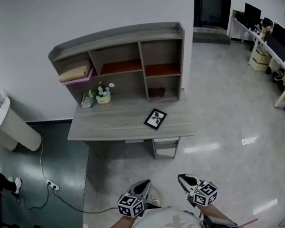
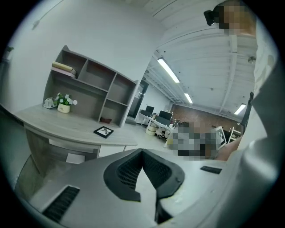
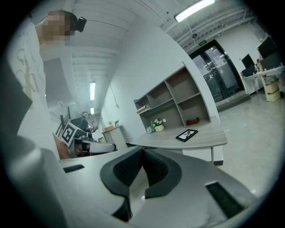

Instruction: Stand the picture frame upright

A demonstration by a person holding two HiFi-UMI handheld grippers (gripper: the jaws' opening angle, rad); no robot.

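Observation:
A black picture frame point(image 1: 155, 118) lies flat on the right part of the grey desk point(image 1: 113, 125); it also shows in the left gripper view as the picture frame point(image 2: 103, 132) and in the right gripper view as the picture frame point(image 3: 187, 135). Both grippers hang close to the person's body, far short of the desk. The left gripper point(image 1: 144, 187) is shut with nothing in it, as is the right gripper point(image 1: 183, 180). In each gripper view the black pads point(image 2: 141, 153) point(image 3: 142, 150) meet at their tips.
A shelf unit point(image 1: 120, 61) stands at the back of the desk, with a small flower pot point(image 1: 103, 94), folded cloth point(image 1: 75, 72) and a dark red item point(image 1: 156, 91). A white bin point(image 1: 8, 123) stands left. A cable point(image 1: 53, 188) crosses the floor. Office desks point(image 1: 277, 51) line the right.

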